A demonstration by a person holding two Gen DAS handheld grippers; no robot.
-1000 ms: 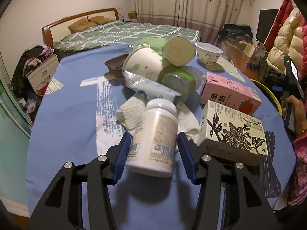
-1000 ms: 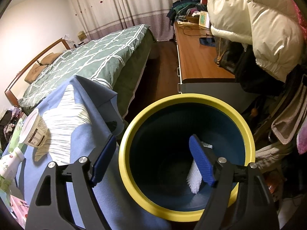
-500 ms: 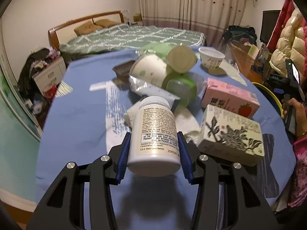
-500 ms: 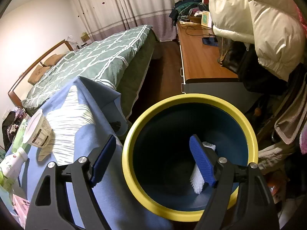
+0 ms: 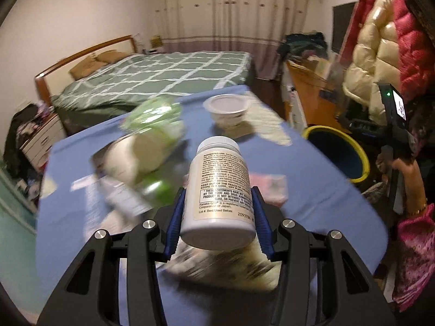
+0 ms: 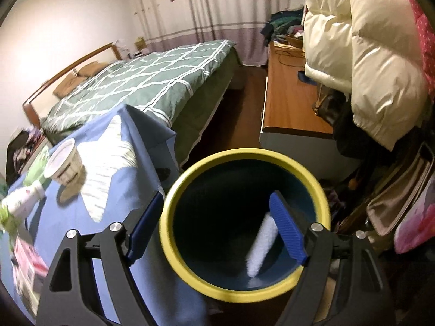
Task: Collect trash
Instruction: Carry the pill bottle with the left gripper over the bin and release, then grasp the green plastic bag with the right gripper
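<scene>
The left claw (image 5: 217,217) pinches a white bottle (image 5: 220,190) between its blue pads, cap pointing away toward 12 o'clock, base nearest the camera. The bottle hangs clear above the blue tabletop (image 5: 312,190). Beneath it the tabletop clutter is blurred: a pale box (image 5: 231,269) at 6 o'clock of the bottle, a pink carton (image 5: 269,187) at 3 o'clock, a heap of green and white cups (image 5: 149,146) at 10 o'clock. A white cup (image 5: 227,108) stands upright at 12 o'clock, near the far edge. The yellow-rimmed bin (image 5: 350,149) sits off the tabletop at 2 o'clock, with a person's hand (image 5: 405,171) just beyond it.

The right claw (image 6: 217,231) is spread wide with nothing between its pads, hovering over the bin (image 6: 176,190), its left finger outside the rim and its right finger over the opening. A white wad (image 6: 261,244) lies inside the bin. At 9 o'clock the white cup (image 6: 65,165) stands on the tabletop (image 6: 136,141).
</scene>
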